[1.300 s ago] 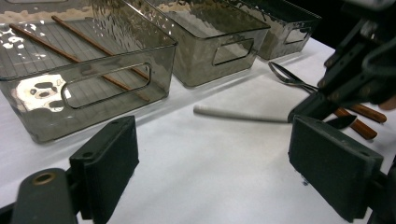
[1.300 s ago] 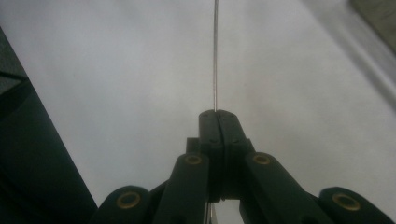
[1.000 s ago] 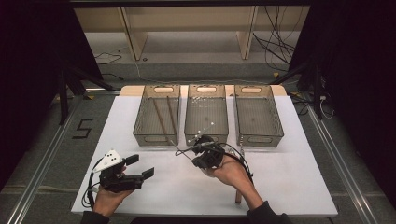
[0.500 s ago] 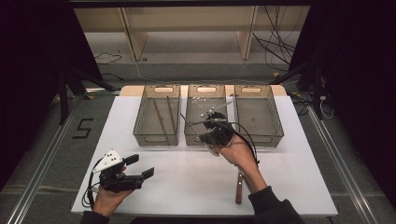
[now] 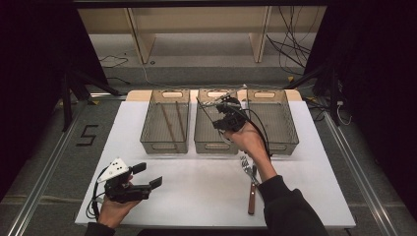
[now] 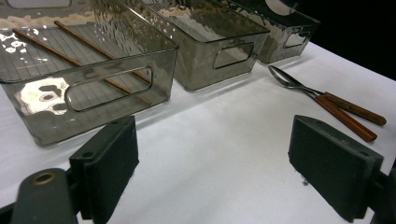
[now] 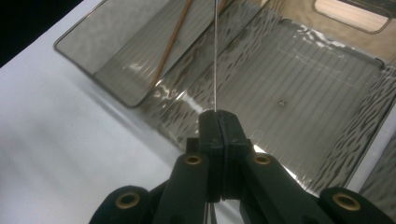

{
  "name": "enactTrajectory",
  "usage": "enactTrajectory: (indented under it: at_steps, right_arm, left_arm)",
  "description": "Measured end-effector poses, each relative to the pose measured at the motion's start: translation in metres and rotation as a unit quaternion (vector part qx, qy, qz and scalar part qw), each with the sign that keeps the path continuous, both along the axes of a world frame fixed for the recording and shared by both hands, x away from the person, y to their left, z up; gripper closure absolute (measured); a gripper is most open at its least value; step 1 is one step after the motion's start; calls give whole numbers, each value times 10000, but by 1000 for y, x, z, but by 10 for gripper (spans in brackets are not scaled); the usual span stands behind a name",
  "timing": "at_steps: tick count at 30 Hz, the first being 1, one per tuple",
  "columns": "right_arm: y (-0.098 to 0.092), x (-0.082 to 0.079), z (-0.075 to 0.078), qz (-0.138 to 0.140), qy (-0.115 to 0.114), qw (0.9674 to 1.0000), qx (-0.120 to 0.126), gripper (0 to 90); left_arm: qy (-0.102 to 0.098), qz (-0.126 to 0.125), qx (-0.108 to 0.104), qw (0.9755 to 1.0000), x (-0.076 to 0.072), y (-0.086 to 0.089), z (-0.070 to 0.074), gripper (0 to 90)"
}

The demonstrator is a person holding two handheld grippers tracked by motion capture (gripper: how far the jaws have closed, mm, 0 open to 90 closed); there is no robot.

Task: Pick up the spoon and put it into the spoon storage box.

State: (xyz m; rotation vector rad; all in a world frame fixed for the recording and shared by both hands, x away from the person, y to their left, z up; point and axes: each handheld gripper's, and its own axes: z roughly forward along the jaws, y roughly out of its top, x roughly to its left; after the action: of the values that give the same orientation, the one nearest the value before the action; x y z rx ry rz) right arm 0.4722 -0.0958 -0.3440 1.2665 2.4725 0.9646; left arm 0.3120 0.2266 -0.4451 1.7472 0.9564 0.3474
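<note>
Thin metal utensil (image 7: 215, 56), seen edge-on, probably a knife: clamped between the closed jaws of the right gripper (image 5: 227, 117) and carried in the air over the middle bin (image 5: 215, 145). In the right gripper view its blade runs straight up from the pinched pads, with the bin's ribbed floor below it. Middle bin looks bare inside.

Left bin (image 5: 164, 143) holds two wooden chopsticks (image 5: 169, 123). Right bin (image 5: 287, 142) lies alongside. A fork and spoon with wooden handles (image 5: 251, 184) lie on the white table (image 5: 196, 187) near the right forearm.

Left gripper (image 5: 147, 177) rests low at the near-left table edge, jaws wide apart, nothing between them.

Step in hand, as I judge it: sorting cutlery by kind, carry phase. Next move calls for lowering the utensil flat into the middle bin, then parting the jaws.
</note>
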Motion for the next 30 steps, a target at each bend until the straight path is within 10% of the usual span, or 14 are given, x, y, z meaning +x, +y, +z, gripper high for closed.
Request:
enactTrajectory:
  at_steps: [30]
  right_arm:
    - [-6, 58, -33, -803, 371, 9960, -113, 900]
  left_arm:
    - [-102, -51, 56, 9999, -1, -1, -1, 155]
